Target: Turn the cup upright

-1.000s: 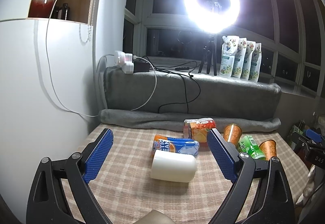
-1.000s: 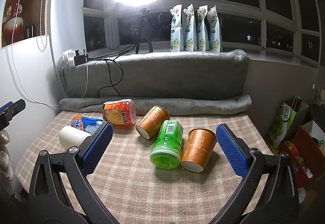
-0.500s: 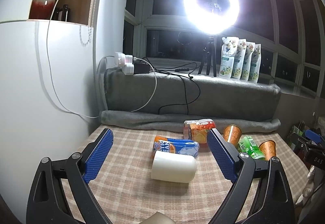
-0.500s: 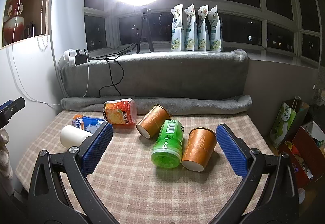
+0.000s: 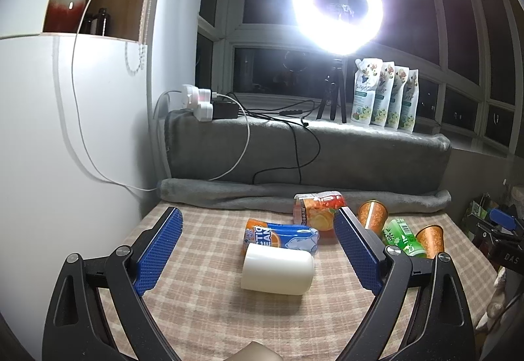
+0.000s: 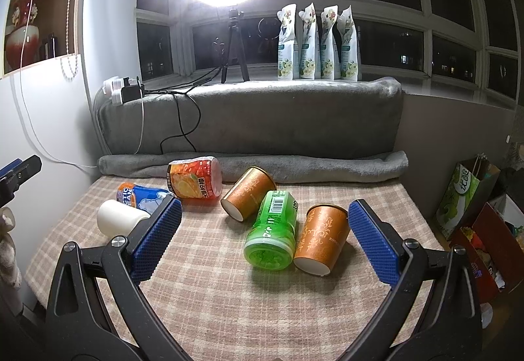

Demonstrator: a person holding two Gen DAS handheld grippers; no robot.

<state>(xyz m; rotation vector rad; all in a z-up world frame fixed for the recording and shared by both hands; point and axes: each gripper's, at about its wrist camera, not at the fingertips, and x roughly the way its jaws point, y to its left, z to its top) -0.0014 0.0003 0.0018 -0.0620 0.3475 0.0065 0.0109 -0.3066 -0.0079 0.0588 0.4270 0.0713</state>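
Several cups and bottles lie on their sides on a checked tablecloth (image 6: 209,302). A white cup (image 5: 277,269) lies between my left gripper's open fingers; it also shows in the right wrist view (image 6: 119,221). Two orange paper cups (image 6: 321,238) (image 6: 249,194) lie tipped over, with a green bottle (image 6: 271,230) between them. My left gripper (image 5: 258,249) is open and empty, above the table just short of the white cup. My right gripper (image 6: 264,239) is open and empty, with the green bottle and the nearer orange cup between its fingers.
A blue-orange bottle (image 5: 281,235) and an orange-red bottle (image 6: 195,177) lie behind the white cup. A grey blanket roll (image 6: 255,166) lines the table's back edge. A white cabinet (image 5: 65,138) stands left. Bags (image 6: 471,197) sit right of the table.
Both views shifted only very slightly. Nothing on the table moved and both grippers stayed open.
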